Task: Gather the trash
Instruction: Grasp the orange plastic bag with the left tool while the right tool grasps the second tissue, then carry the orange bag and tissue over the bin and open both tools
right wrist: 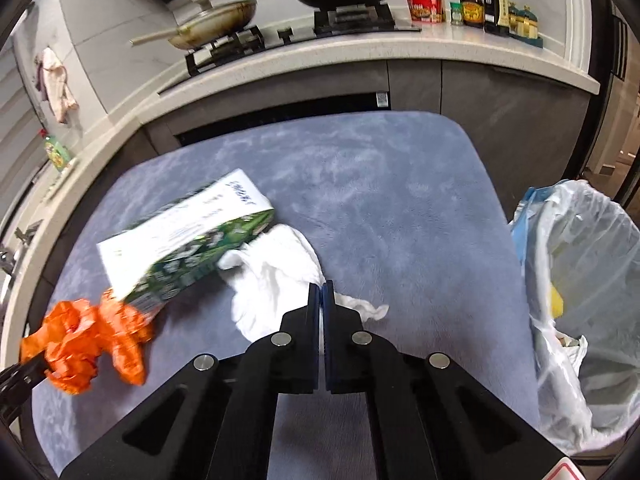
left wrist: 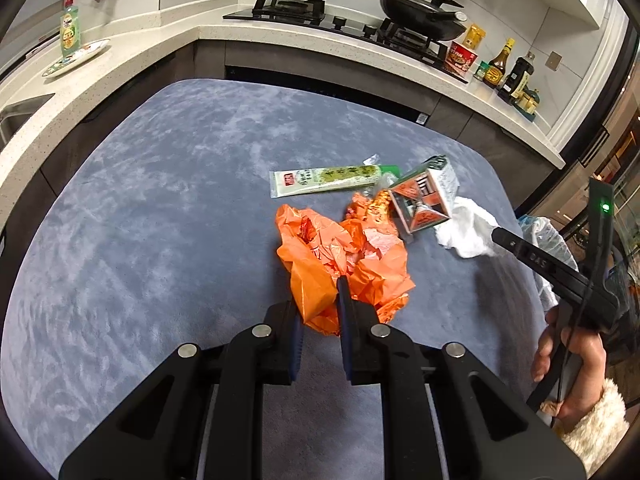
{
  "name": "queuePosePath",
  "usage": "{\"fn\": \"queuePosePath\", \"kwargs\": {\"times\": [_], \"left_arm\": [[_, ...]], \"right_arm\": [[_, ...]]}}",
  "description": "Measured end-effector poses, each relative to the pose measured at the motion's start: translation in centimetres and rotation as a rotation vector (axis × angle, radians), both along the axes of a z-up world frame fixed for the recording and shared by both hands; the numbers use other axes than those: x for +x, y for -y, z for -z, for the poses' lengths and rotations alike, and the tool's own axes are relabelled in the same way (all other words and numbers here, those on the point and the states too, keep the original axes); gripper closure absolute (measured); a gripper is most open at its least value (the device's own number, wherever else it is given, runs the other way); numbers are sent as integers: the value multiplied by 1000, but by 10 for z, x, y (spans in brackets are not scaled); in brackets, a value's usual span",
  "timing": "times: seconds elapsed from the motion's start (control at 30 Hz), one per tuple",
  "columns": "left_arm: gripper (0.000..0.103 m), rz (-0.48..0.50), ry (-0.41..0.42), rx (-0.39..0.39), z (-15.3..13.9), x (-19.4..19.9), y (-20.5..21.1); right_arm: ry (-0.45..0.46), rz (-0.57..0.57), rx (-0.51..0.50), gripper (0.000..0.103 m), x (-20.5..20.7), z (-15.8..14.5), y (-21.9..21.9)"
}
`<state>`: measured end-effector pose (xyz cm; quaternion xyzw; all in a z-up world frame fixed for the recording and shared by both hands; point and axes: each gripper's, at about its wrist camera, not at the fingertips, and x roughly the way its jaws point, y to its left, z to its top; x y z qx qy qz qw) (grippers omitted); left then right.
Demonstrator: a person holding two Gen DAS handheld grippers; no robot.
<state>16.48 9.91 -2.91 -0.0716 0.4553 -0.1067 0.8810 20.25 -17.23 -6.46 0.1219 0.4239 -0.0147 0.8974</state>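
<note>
So this is a kitchen, with a stove (left wrist: 340, 20) and two pans sitting along the far counter and a row of sauce bottles (right wrist: 484, 4) lined up at the far right. Nearer in, a tabletop (left wrist: 160, 200) covered in blue-grey plush cloth is carrying the trash.

The left gripper (left wrist: 320, 304) is pinching the near edge of a crumpled orange plastic bag (left wrist: 344, 260), its fingers pressing in on the plastic from both sides. Just past the bag, a long green and white packet (left wrist: 326, 180) is lying flat. To its right a green and white carton (right wrist: 188, 240) is sitting tilted, its open end facing the orange bag, and it's touching the bag on one side.

The right gripper (right wrist: 322, 292) is squeezing a white crumpled paper towel (right wrist: 272, 272), fingers pressed together with only a thin bit of towel between them. The towel is lying right against the carton's far right end, partly tucked under it.

Off the right edge of the tabletop, a trash bin (right wrist: 580, 280) lined with a clear plastic bag is standing open, with something yellow showing inside.
</note>
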Motion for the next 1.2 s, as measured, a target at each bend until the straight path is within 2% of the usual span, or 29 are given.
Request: {"fn": "queuePosePath", "kwargs": {"times": [0.3, 0.63, 0.87, 1.2], "left_arm": [[88, 59, 36, -7, -20, -27, 22], [88, 191, 82, -21, -43, -58, 76], [88, 295, 103, -17, -49, -65, 136], [88, 445, 136, -13, -55, -55, 244]], "right_arm": [[108, 15, 42, 102, -62, -45, 6], [220, 81, 58, 102, -128, -90, 40], [247, 171, 37, 102, -154, -101, 90], [273, 282, -2, 102, -160, -105, 162]]}}
